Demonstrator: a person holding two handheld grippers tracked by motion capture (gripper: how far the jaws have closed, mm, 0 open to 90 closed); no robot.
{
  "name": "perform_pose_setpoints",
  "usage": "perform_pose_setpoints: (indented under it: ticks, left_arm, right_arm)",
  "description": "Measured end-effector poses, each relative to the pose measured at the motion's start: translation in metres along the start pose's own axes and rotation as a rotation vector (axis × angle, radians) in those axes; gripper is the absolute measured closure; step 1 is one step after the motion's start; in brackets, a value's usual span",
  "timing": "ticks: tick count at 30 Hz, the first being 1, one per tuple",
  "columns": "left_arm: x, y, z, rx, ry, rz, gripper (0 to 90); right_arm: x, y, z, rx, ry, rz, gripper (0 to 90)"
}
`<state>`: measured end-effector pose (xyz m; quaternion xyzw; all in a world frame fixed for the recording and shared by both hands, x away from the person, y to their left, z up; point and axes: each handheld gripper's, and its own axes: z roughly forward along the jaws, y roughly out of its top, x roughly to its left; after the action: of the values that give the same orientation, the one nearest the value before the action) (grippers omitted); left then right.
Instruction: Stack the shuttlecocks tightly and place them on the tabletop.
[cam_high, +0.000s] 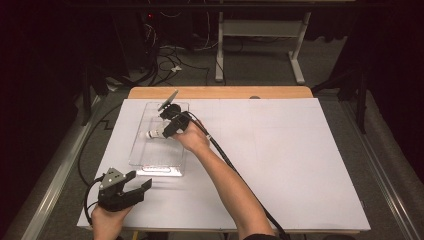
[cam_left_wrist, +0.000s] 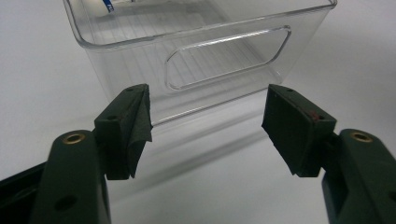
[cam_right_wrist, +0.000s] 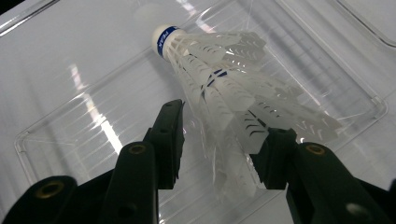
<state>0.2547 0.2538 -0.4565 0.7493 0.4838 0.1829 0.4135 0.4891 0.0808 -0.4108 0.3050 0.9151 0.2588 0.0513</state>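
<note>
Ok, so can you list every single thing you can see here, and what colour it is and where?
shuttlecock: one, white with a blue band round its cork, lying in the bin, skirt between the right gripper's jaws
bin: one, clear plastic with a cut-out handle, left half of the table
table: one, white top with a wooden far edge, middle of the room
second table frame: one, white legs, on the floor behind
cables: several, black, on the grey floor behind
left gripper: one, black, jaws open and empty, near the bin's near end
right gripper: one, black, jaws apart over the bin; whether the right pad touches the skirt I cannot tell
</note>
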Motion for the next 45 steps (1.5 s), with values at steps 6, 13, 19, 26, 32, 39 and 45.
perform_pose_setpoints:
  ticks: [6,13,19,26,32,39,45]
  left_arm:
    - [0.0,0.0,0.0,-0.001,-0.001,-0.002,33.2]
    - [0.0,0.0,0.0,-0.002,0.0,-0.001,33.2]
    - [0.0,0.0,0.0,-0.001,0.0,0.0,33.2]
    - [0.0,0.0,0.0,0.001,0.001,0.003,33.2]
    - [0.0,0.0,0.0,0.001,0.0,0.004,33.2]
    - [0.0,0.0,0.0,0.002,0.0,0.004,33.2]
    - [0.0,0.0,0.0,0.002,0.001,0.004,33.2]
  right_arm:
    - [0.0,-0.001,-0.003,-0.007,0.005,0.001,58.3]
    - [-0.004,-0.005,-0.006,-0.01,0.007,0.011,58.2]
    - [-0.005,-0.007,-0.012,-0.017,0.009,0.017,58.0]
    - [-0.007,-0.01,-0.017,-0.024,0.009,0.01,58.2]
    - [-0.009,-0.014,-0.023,-0.029,0.011,0.015,60.3]
    - [-0.014,-0.019,-0.029,-0.043,0.009,0.022,61.6]
    - [-0.014,-0.019,-0.033,-0.056,0.01,0.016,61.4]
